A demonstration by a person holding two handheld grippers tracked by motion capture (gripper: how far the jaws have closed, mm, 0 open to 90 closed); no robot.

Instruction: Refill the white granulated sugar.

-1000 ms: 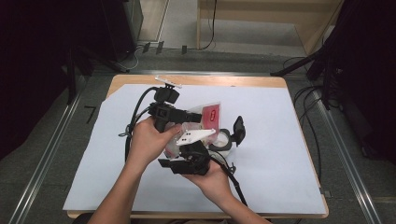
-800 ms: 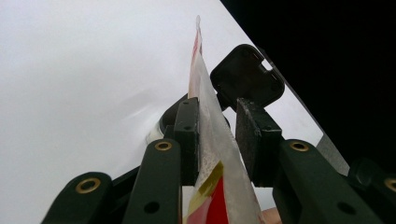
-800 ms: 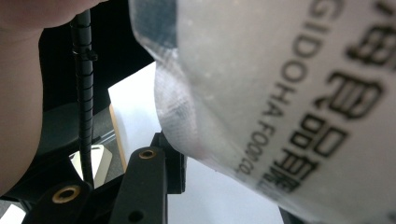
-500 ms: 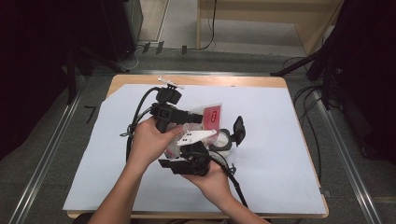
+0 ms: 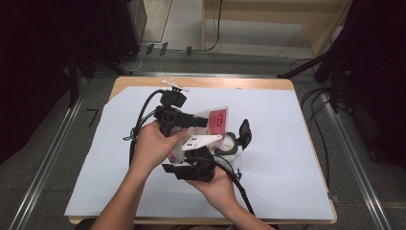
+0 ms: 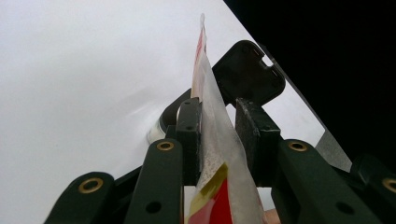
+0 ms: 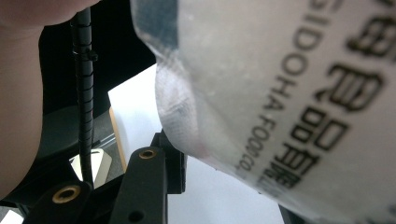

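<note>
Here the left hand-held gripper [image 6: 217, 130] clamps a sealed food pouch [image 6: 212, 140].

A wooden table [image 5: 201, 82] stands on a grey floor [image 5: 52, 158], most of its top covered by a white sheet [image 5: 287, 158]. Metal rails [image 5: 356, 167] run along the floor on both sides of it. Beyond the far edge stands pale wooden furniture [image 5: 268, 21], with black cables [image 5: 313, 96] trailing across the floor nearby. Both upper corners of the room lie in deep shadow, while the table is evenly lit
</note>
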